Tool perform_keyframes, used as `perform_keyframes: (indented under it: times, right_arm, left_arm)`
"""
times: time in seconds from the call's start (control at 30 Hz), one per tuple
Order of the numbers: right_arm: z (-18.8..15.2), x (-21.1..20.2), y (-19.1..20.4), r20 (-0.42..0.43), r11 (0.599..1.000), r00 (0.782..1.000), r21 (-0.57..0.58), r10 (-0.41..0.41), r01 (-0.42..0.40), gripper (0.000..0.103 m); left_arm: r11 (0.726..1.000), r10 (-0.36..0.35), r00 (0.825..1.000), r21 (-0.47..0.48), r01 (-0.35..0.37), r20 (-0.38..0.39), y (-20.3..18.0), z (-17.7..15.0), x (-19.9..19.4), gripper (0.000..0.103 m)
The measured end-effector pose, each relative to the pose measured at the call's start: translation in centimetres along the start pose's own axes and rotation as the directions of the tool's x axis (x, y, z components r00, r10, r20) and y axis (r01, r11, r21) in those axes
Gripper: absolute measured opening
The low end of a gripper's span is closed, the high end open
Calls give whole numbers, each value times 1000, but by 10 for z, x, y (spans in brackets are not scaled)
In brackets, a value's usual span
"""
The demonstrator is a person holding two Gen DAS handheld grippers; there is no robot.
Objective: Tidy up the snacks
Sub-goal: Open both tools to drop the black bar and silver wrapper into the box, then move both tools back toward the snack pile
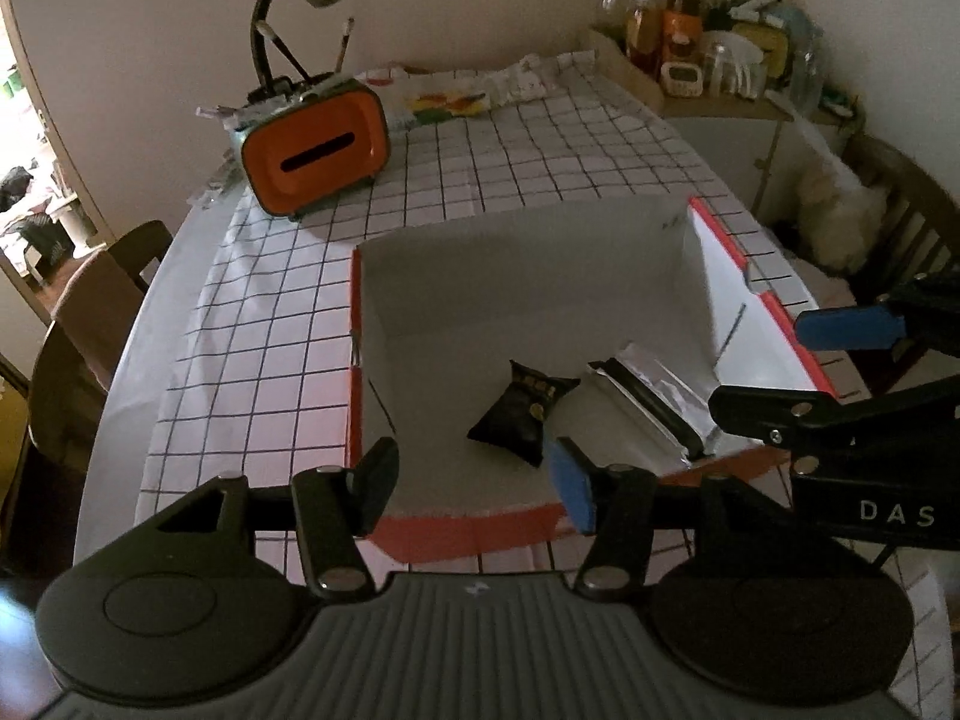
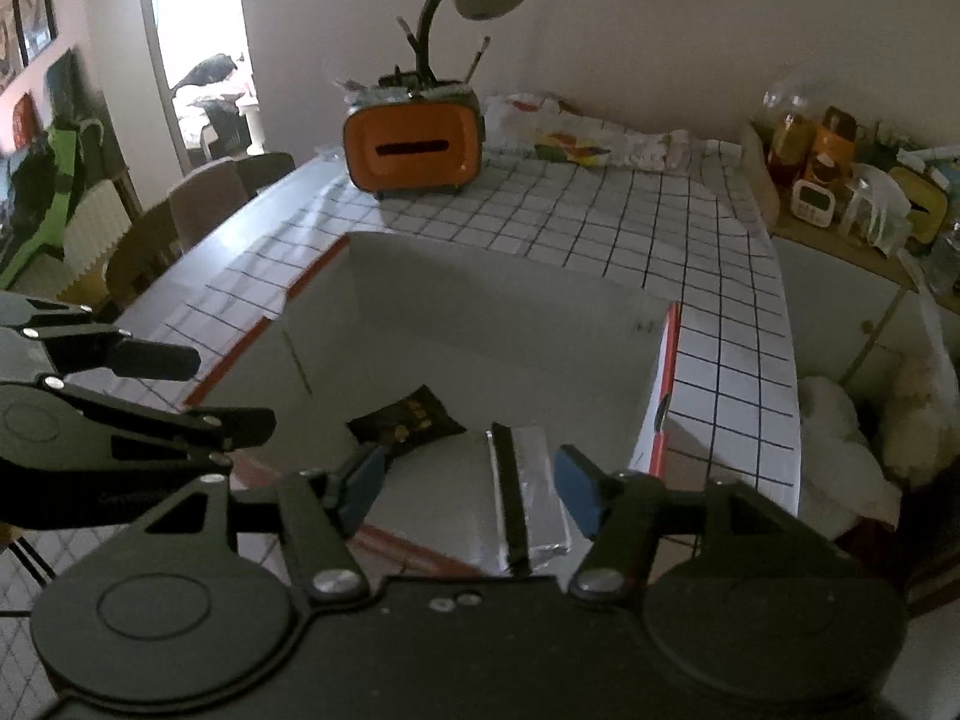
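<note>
Left gripper (image 1: 474, 480): open, holding nothing, above box.
Right gripper (image 2: 471, 489): open, holding nothing.
Black snack (image 1: 522, 414): lying in white box (image 1: 480, 276).
Silver snack (image 1: 651, 399): beside it, in box.
Box: on checked worktop (image 1: 288, 312).

Table (image 1: 120, 408) (checked cloth (image 1: 288, 312), open box (image 1: 456, 534))

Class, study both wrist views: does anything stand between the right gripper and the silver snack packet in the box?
Nothing visible does. The right gripper hangs open directly above the silver packet, which lies uncovered in the white box. The black packet lies off to the side.
</note>
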State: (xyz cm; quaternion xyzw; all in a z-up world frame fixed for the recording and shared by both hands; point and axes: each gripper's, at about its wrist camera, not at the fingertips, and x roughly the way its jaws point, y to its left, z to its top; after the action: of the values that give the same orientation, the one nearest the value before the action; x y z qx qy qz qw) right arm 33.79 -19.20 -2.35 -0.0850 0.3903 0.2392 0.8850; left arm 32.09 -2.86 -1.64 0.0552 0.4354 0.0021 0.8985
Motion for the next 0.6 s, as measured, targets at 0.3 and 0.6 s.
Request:
perform_keyframes:
  times: [0.3, 0.6]
  right_arm:
    - [-21, -47, 25, 46, 1000, 999, 1, 15, -15, 74]
    - [-43, -90, 46, 95, 999, 995, 18, 36, -38, 79]
  left_arm:
    - [1000, -26, 998, 13, 25, 62, -2, -30, -51, 61]
    - [999, -48, 994, 17, 47, 100, -1, -59, -94, 63]
